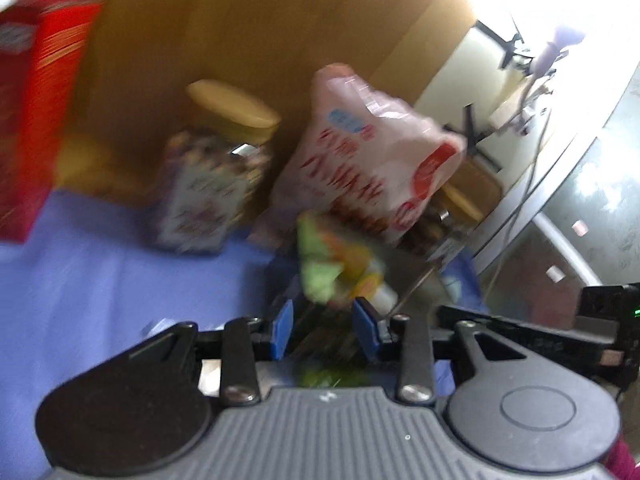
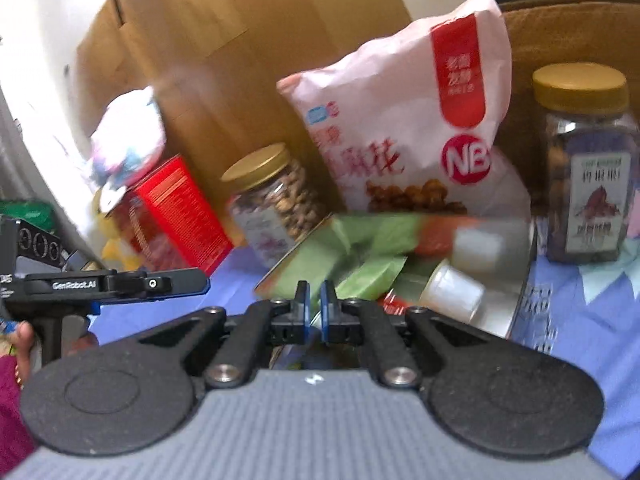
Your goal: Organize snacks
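Observation:
My right gripper [image 2: 314, 300] is shut on the near rim of a metal tray [image 2: 520, 280] that holds green snack packets [image 2: 360, 248] and small white cups [image 2: 456, 290]. My left gripper [image 1: 322, 326] is open, its blue pads either side of the green and yellow packets [image 1: 332, 268] in the same tray. Behind stand a pink snack bag [image 2: 408, 120], also in the left wrist view [image 1: 368, 160], a nut jar with a gold lid [image 2: 276, 200], a dark jar with a yellow lid [image 2: 588, 168] and a red box [image 2: 172, 216].
A brown cardboard box [image 2: 240, 40] rises behind the snacks on the blue cloth [image 1: 100, 280]. In the left wrist view a jar [image 1: 216, 168] and the red box [image 1: 36, 120] stand at left. A desk with cables [image 1: 532, 92] lies at right.

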A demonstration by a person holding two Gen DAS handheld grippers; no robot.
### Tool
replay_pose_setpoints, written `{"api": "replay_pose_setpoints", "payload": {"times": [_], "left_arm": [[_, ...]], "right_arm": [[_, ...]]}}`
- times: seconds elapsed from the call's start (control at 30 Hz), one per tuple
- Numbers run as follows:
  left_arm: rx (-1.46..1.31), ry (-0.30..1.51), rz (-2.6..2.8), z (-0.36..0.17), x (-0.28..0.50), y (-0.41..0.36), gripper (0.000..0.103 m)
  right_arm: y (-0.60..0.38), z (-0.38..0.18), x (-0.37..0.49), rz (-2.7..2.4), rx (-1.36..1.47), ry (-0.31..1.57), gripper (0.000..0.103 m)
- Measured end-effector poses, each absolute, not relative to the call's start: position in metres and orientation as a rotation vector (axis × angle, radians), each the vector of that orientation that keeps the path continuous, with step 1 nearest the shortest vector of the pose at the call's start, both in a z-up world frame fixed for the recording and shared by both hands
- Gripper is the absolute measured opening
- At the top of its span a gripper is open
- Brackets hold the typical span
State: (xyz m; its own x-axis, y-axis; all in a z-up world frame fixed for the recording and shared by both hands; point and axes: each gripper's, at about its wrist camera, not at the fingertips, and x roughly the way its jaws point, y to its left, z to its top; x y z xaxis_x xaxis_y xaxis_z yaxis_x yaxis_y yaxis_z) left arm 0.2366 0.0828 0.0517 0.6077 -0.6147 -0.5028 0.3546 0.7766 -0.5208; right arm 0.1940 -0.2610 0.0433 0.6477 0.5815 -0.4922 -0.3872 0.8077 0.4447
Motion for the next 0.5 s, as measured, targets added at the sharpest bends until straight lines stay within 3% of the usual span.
{"api": "replay_pose_setpoints", "payload": {"times": [0.2, 0.5], "left_arm": [[-0.363, 0.78, -0.507, 0.022, 0.186, 0.111, 0.035], [-0.223, 0.699, -0.465, 0.016, 0.097, 0.089, 0.036]], "right_arm": [[-0.254, 0.024, 0.146, 0.571, 0.367, 0.68, 0.01], [-0.246, 0.014, 0.055, 0.417, 0.395, 0.607, 0.01]]}}
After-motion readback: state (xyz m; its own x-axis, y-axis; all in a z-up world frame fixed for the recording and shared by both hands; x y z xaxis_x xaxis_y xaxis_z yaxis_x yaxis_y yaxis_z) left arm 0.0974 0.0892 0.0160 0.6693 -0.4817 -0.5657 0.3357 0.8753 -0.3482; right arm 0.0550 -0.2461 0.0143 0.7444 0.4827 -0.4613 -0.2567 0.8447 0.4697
